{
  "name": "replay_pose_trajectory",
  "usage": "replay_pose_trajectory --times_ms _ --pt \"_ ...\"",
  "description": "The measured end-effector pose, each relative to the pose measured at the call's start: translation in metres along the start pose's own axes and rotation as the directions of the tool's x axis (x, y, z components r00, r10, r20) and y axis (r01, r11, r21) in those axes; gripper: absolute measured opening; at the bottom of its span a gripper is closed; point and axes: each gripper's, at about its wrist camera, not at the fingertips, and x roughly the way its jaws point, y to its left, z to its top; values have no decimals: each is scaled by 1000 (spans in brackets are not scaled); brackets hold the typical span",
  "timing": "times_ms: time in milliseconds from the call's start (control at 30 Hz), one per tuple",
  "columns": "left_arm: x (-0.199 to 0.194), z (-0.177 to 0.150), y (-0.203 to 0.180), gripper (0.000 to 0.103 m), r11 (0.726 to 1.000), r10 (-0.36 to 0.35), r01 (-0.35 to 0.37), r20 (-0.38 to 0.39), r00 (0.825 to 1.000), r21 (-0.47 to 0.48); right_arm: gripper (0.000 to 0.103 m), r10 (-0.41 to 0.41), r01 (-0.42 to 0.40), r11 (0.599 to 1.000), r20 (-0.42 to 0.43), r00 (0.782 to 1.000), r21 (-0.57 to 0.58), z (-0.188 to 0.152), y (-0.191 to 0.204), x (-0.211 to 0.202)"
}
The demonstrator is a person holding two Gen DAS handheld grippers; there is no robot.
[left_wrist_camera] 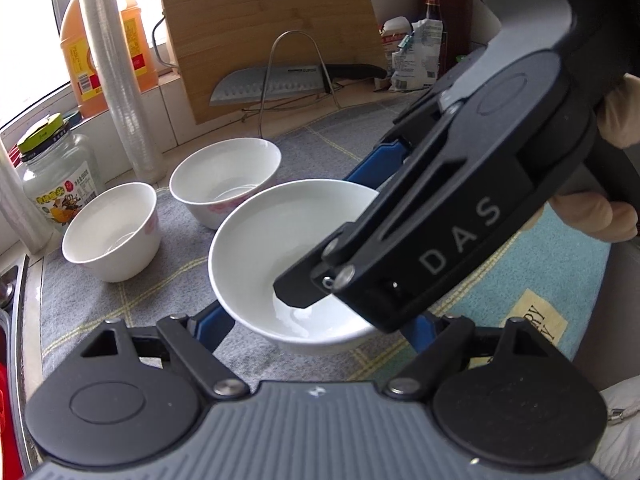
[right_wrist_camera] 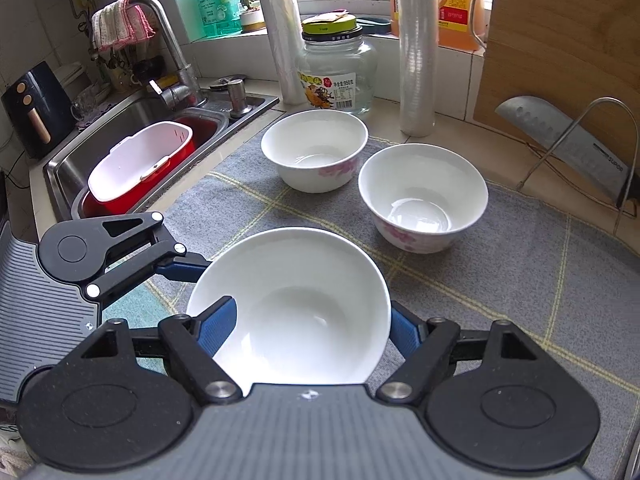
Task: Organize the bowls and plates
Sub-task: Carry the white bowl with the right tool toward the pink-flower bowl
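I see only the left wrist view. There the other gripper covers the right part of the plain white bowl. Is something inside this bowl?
Observer: No. The right wrist view shows the whole inside of the plain bowl, and it is empty.
Operator: What is to the left of the grey mat? I see only a metal edge there.
Observer: A sink. In it stands a red tub that holds a white basket.
Operator: Is anything above it?
Observer: Yes, a cloth hangs over the tap.
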Motion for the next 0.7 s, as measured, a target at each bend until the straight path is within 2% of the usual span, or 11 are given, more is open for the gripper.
replay_pose_trajectory --times_ms 400,700 --pt "26 25 -51 86 994 -80 79 4 997 78 85 -80 78 993 25 996 84 -39 -45 -40" --pt "54 44 -80 86 981 -157 154 12 988 118 85 -145 140 978 22 989 157 -64 -84 -57"
